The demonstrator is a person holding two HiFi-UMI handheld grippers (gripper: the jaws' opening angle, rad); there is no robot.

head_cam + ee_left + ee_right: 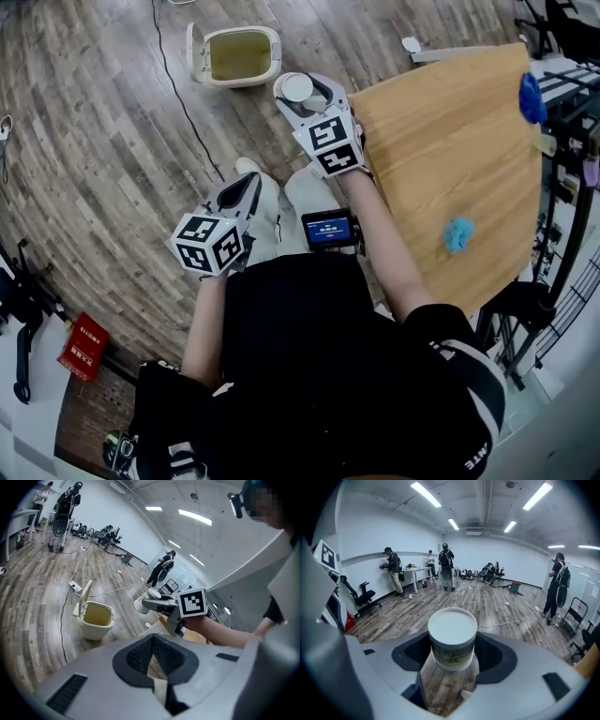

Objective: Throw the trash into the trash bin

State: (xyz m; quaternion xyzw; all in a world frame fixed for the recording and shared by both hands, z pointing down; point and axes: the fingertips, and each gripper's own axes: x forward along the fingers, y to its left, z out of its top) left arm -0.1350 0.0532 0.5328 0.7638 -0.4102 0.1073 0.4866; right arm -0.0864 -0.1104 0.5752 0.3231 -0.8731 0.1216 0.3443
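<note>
A cream trash bin (234,54) stands on the wood floor with its lid flipped open; it also shows in the left gripper view (96,619). My right gripper (298,89) is shut on a white paper cup (452,637), held out over the floor just right of the bin and beside the table's corner. The left gripper view catches that cup (142,605) too. My left gripper (251,180) hangs lower and nearer my body, its jaws meeting at the tips with nothing between them (152,641).
A wooden table (450,159) is at the right with a crumpled blue scrap (458,232) on it and another blue item (532,97) at its far edge. A black cable (178,94) runs past the bin. People and an office chair (363,595) are far off.
</note>
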